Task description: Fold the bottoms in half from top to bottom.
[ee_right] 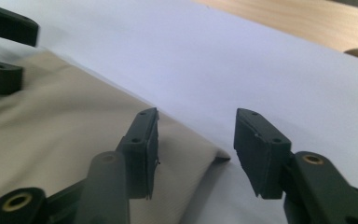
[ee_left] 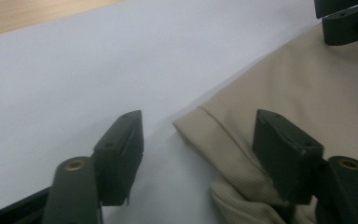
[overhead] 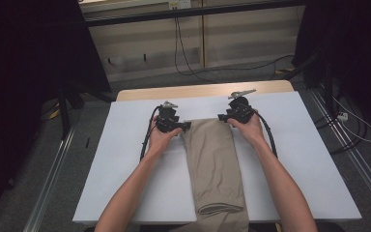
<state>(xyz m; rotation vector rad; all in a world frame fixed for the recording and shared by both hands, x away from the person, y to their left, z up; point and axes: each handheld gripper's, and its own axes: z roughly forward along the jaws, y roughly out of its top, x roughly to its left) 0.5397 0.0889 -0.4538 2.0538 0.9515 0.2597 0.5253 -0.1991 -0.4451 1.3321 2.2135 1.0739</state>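
A pair of beige trousers (overhead: 214, 164) lies folded lengthwise down the middle of the white table cover (overhead: 125, 159), its near end hanging over the front edge. My left gripper (overhead: 187, 126) stands open at the far left corner of the trousers (ee_left: 279, 102), one jaw over the cloth and one over the bare cover. My right gripper (overhead: 222, 117) is open at the far right corner of the trousers (ee_right: 65, 135), with that corner lying between its jaws. Each gripper view also catches the other gripper's jaws across the cloth.
A strip of bare wooden tabletop (overhead: 203, 90) shows beyond the white cover. Black cables (overhead: 270, 135) trail from both grippers. Dark stands and floor cables surround the table.
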